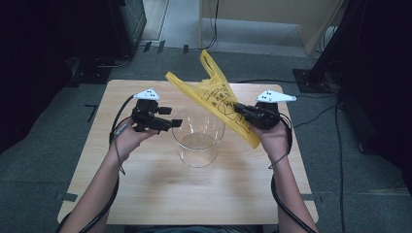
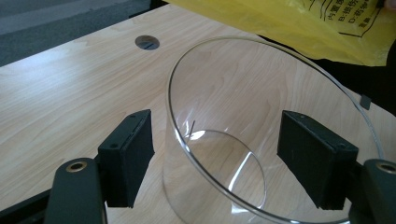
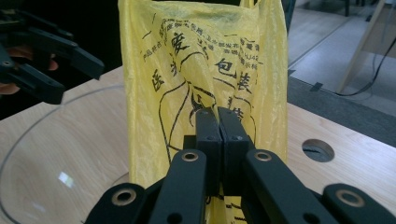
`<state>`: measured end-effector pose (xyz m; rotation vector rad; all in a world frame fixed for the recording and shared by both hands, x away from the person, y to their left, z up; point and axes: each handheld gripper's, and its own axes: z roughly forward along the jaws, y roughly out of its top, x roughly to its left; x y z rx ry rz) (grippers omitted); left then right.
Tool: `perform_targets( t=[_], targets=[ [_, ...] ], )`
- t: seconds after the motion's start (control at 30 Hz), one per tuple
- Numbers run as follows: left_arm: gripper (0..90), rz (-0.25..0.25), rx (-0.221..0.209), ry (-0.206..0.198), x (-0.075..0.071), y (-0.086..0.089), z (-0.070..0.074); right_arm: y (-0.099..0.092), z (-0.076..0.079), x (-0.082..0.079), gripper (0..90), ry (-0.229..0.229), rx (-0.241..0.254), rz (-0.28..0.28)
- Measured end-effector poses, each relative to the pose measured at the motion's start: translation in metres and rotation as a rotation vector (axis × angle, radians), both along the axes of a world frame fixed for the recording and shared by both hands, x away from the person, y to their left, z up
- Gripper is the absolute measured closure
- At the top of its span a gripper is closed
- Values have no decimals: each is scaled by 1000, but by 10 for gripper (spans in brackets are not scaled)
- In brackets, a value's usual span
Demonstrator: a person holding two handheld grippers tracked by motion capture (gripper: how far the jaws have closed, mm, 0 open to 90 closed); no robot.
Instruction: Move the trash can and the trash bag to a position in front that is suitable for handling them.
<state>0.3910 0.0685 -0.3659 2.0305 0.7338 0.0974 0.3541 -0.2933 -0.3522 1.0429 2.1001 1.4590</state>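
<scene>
A clear glass cylinder [image 1: 198, 141] stands upright at the middle of the wooden table [image 1: 160, 194]. My left gripper [image 1: 171, 123] hovers at its left rim, open. In the left gripper view my left gripper [image 2: 217, 156] has its jaws wide apart, with the cylinder's [image 2: 243, 93] near wall between them and untouched. My right gripper [image 1: 240, 112] is shut on a yellow plastic bag [image 1: 214, 92] with black print, held in the air over the cylinder's right side. In the right gripper view my right gripper [image 3: 218, 123] pinches the bag [image 3: 187, 70], which stands up in front of it.
A round cable hole [image 3: 318, 150] is cut in the tabletop near its far edge. Dark floor with cables [image 1: 320, 114] surrounds the table. Black stands and light wooden furniture [image 1: 311, 24] are beyond it.
</scene>
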Motion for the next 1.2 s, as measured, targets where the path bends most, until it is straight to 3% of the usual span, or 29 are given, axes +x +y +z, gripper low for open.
perform_targets(
  t=[0.27,0.83,1.2],
  targets=[
    [261,-17,21,-18,-2,-12,-1,15,6,-4,899,-9,39,73],
    [257,-27,-28,-55,-7,-24,1,52,-2,-8,899,12,71,259],
    [256,-61,-71,-86,-13,-30,6,74,-11,-9,898,34,33,364]
  ],
)
